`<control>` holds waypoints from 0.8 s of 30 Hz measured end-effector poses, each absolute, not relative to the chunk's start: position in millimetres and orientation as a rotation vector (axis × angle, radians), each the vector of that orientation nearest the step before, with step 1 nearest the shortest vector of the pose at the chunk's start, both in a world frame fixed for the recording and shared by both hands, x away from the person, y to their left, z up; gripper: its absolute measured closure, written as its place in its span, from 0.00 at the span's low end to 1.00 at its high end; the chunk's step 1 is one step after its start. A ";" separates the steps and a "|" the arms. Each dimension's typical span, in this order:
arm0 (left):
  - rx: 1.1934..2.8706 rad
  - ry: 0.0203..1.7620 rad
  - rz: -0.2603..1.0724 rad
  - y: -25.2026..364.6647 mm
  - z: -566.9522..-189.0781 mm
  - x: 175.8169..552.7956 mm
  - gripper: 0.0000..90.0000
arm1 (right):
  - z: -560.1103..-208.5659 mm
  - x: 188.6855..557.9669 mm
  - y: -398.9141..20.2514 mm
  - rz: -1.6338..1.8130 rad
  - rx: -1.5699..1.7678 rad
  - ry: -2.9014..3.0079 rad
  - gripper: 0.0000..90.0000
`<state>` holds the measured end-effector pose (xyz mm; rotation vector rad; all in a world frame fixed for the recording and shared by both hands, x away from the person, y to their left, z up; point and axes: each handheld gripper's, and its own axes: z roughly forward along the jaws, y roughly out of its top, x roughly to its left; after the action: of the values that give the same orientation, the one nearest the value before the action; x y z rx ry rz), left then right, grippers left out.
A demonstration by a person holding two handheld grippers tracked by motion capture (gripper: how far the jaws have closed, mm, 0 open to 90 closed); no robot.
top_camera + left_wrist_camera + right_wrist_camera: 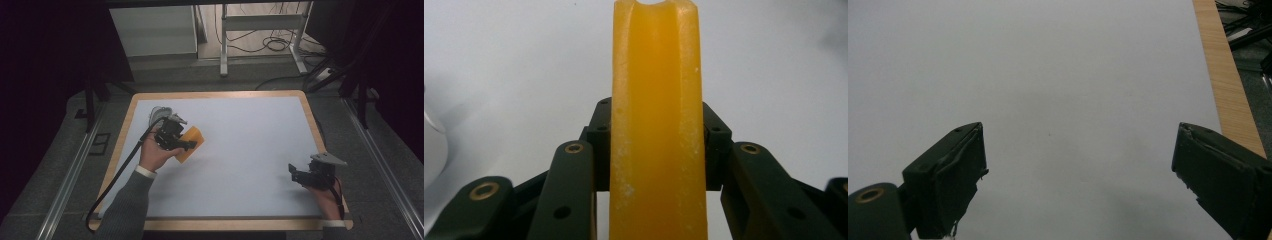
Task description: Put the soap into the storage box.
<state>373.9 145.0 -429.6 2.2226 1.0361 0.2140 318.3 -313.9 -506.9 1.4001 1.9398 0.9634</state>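
The left gripper [186,145] is clamped on a yellow-orange block [190,142], seen from above in the far left part of the white table [250,150], with the person's left hand [155,154] wrapped around the gripper's body and a black cable trailing from it back over the table's near left edge. In the left gripper view the block [656,125] stands upright between the two black jaws, which press on its two side faces; it is a thick waxy slab with a shallow groove down the face toward the camera and a rounded notch in its top edge, and small pale flecks dot its surface. From above, the block lies tilted, its long side running diagonally, and it sits just beside a small pale grey thing [161,115] that lies on the table on the block's far left side; what that thing is cannot be told. The right gripper [296,175] is well apart from the block, near the table's near right corner, held by the right hand [327,196], with a grey three-cornered plate on top. In the right gripper view its jaws stand spread wide with nothing between them, over bare white table [1058,75], and the table's wooden edge strip [1225,75] runs along the right side of that view.
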 end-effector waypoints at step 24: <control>2.179 1.095 0.256 165.3 -420.2 385.4 0.68 | -507.4 318.5 -315.3 0.958 1.405 1.938 0.08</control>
<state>385.4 165.3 -420.2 2.1791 1.0954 0.2565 318.5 -315.3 -507.4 1.4048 1.9379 0.9576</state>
